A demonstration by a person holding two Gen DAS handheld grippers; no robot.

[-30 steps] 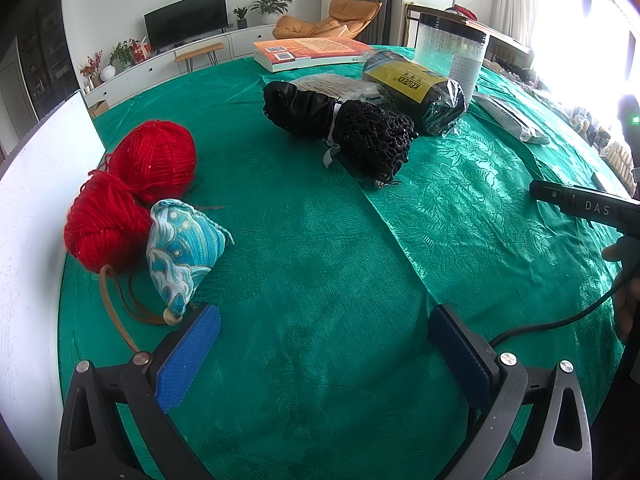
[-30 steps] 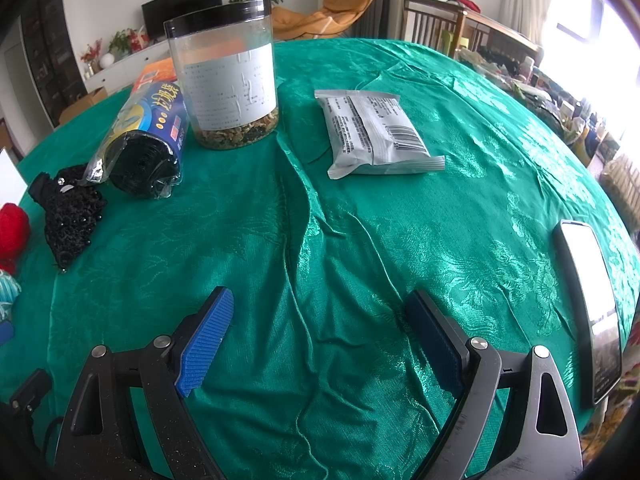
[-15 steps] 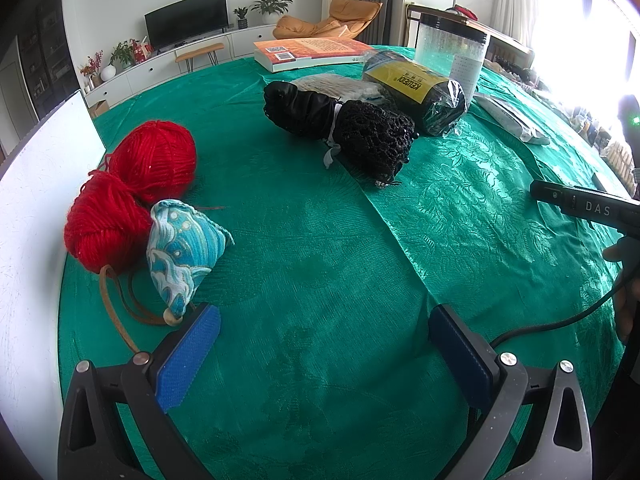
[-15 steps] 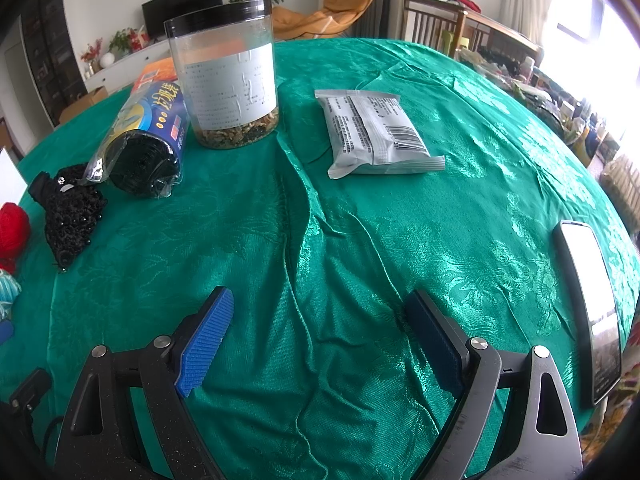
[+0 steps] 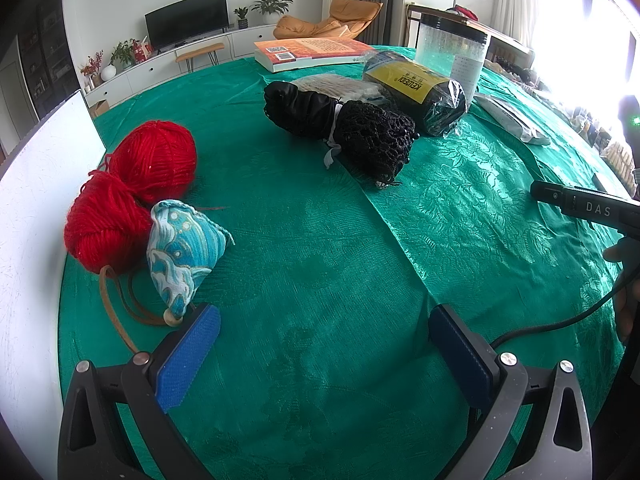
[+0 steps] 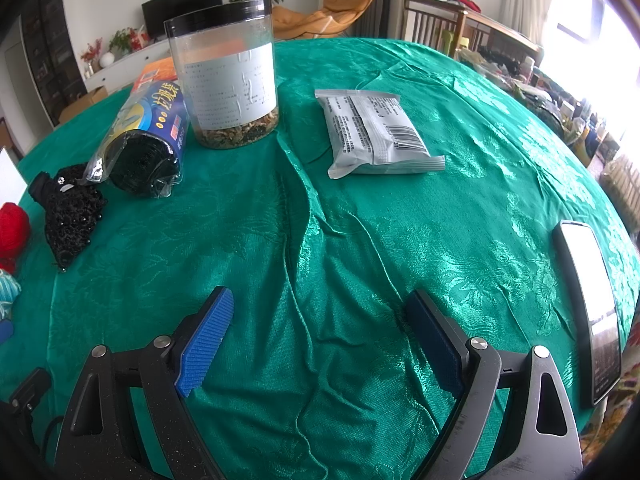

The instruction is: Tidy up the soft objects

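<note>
Both grippers hover over a green damask tablecloth, each spread wide with nothing between its blue pads: the left gripper sits low near the left edge of the table, the right gripper over a wrinkled stretch of cloth. Just ahead of the left gripper's left pad lies a blue wave-patterned pouch with a brown cord and a wooden bead that nearly touches the pad tip. The pouch leans against two red yarn balls, which rest by a white board cut off at the frame edge. Farther in, a black netted bundle lies on its side, tied at the waist with a pale band; behind it a pale woven piece is mostly hidden. Beside that sits a plastic-wrapped dark roll, a clear jar with a black lid holding a low layer of dried contents, and an orange book. A grey sealed packet lies alone near the table centre, its print too small to read. A phone lies at the right rim, screen washed out by glare
</note>
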